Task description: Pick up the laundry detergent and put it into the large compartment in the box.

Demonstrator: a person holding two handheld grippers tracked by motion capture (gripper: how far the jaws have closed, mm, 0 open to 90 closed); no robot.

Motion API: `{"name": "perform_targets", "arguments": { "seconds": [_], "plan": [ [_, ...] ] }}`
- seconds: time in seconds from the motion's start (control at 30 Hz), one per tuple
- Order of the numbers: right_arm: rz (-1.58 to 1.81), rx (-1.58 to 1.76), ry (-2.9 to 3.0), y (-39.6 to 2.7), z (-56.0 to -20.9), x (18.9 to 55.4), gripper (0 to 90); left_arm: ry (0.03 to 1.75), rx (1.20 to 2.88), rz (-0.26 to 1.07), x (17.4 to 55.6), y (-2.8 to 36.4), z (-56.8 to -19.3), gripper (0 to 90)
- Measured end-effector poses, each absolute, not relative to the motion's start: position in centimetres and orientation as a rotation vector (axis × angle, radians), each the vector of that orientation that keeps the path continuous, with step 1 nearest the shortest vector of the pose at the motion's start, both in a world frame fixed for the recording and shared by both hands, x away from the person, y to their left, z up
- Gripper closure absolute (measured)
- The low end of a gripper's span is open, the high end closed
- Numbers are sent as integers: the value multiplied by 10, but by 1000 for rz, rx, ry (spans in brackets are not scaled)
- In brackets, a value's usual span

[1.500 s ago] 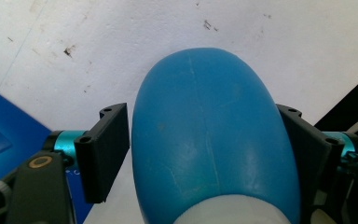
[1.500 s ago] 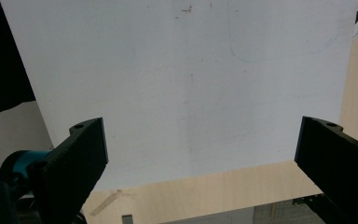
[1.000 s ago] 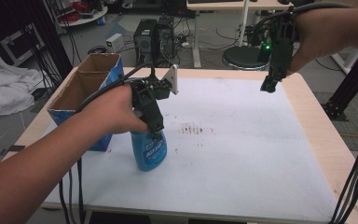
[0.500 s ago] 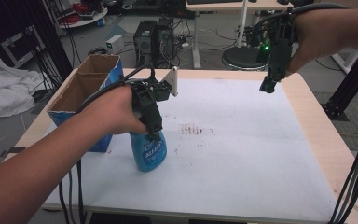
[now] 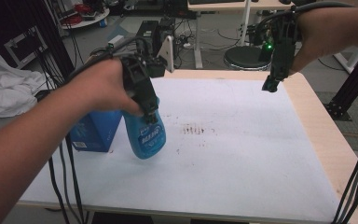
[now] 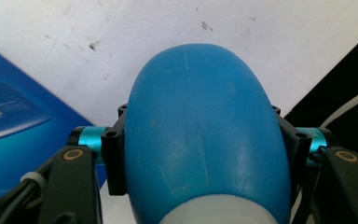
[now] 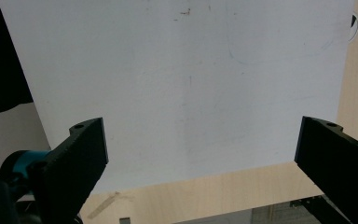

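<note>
One blue bottle (image 5: 145, 137), one blue box (image 5: 94, 130), two grippers.

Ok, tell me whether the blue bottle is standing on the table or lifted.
Lifted: the left hand-held gripper clamps the blue bottle, tilted above the table.

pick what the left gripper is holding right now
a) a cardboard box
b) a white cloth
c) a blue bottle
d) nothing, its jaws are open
c: the left gripper has its jaws clamped on either side of the blue bottle, which hangs from it beside the blue box.
</note>
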State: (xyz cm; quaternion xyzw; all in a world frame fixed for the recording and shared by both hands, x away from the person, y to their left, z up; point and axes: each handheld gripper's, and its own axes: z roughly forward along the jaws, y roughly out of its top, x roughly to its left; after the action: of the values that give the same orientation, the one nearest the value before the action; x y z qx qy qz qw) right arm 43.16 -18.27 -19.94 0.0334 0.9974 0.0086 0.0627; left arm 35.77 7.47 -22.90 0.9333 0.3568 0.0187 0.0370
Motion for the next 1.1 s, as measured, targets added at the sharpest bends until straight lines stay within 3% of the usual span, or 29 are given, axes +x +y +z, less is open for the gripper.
{"name": "perform_targets", "arguments": {
  "seconds": [0.57,0.8,0.83,1.1],
  "plan": [
    [26,96,3016,-184,-197,427,14,1204,2798,120,361,108,-141,367],
    [32,85,3017,-182,-197,428,14,1285,2756,132,364,119,-124,367],
    [35,80,3014,-182,-198,427,14,1374,2711,142,367,134,-111,368],
    [50,73,3013,-183,-198,428,14,1505,2620,143,373,167,-94,367]
  ]
}}
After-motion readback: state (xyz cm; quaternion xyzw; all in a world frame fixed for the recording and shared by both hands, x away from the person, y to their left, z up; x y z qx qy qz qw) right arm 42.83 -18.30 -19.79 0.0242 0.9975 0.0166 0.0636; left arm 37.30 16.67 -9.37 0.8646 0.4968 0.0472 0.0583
